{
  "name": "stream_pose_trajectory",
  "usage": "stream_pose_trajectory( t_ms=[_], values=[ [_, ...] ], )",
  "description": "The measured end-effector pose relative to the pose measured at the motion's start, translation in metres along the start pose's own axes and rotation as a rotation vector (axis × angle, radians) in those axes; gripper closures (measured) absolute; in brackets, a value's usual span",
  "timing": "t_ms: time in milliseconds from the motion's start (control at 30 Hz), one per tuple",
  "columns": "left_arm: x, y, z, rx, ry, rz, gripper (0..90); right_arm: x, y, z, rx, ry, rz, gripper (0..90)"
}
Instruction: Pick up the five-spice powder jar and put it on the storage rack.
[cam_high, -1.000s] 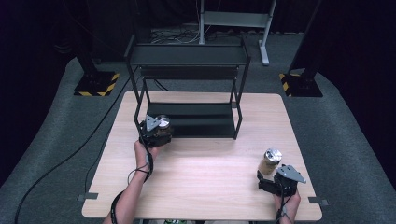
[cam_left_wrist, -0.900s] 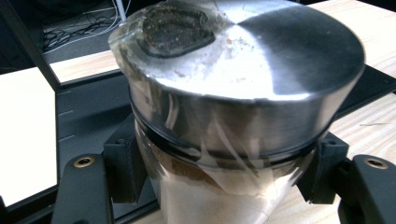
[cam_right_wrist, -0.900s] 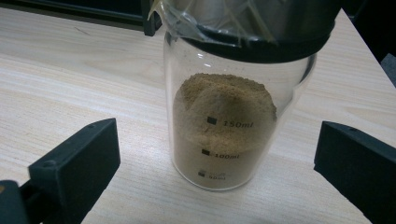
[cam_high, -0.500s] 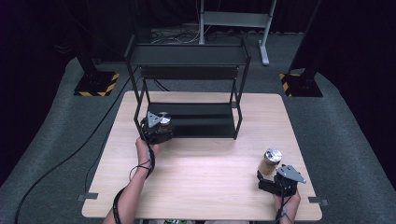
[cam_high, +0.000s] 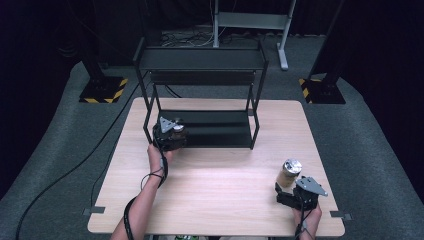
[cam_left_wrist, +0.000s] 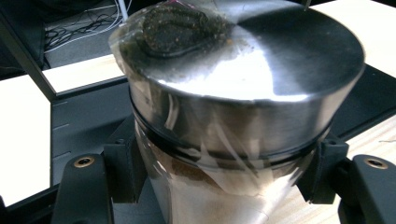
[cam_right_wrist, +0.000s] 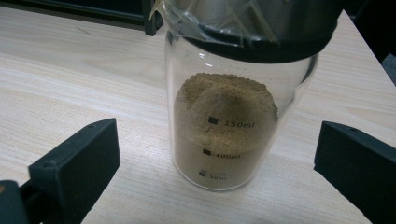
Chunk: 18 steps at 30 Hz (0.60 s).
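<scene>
At the front left corner of the black shelf rack (cam_high: 200, 90), level with its lower tray, the left gripper (cam_high: 169, 134) holds a glass jar (cam_left_wrist: 243, 107) with a brushed metal lid, its jaws clamped on the glass just under the lid's dark seal ring. The left gripper view shows clear film wrapped loosely over the lid and a dark, crumbly smear on its top; brown powder sits inside. Judged from this, the jar is stiff and breakable, fairly light with its load of powder, and the smooth glass with film over it could slide in the pads, so a firm hold on the straight wall below the lid, as here, looks the safest place, with the jar kept upright. A second jar (cam_right_wrist: 231, 116), glass with printed volume marks and a mound of tan powder up to around the highest mark, stands on the wooden table (cam_high: 220, 185) near its front right corner. The right gripper (cam_high: 296, 194) sits just behind it with its jaws spread wide to either side, the pads clear of the glass, so nothing is gripped there yet. The left forearm (cam_high: 145, 200) reaches up from the table's near edge at a slant, wrist extended toward the rack, with the cable trailing along it; the right hand (cam_high: 307, 216) stays low at the near edge, the gripper pointing away from the person toward its jar.
</scene>
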<state>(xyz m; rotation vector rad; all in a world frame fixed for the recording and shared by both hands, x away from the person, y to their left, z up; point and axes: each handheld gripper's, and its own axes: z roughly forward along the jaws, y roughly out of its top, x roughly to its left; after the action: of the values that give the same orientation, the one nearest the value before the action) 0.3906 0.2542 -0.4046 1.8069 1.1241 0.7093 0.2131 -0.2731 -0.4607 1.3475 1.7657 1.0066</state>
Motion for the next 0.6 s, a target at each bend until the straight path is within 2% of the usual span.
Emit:
stream_pose_trajectory(
  t_ms=[233,600],
  values=[
    [0.0,0.002,0.005,-0.007,0.002,-0.003,31.1,0.0,0.0,0.0,0.001,0.001,0.0,0.0],
    [0.003,0.001,0.018,-0.009,0.006,-0.029,31.0,0.0,0.0,0.0,0.002,0.003,-0.002,0.0]
  ],
)
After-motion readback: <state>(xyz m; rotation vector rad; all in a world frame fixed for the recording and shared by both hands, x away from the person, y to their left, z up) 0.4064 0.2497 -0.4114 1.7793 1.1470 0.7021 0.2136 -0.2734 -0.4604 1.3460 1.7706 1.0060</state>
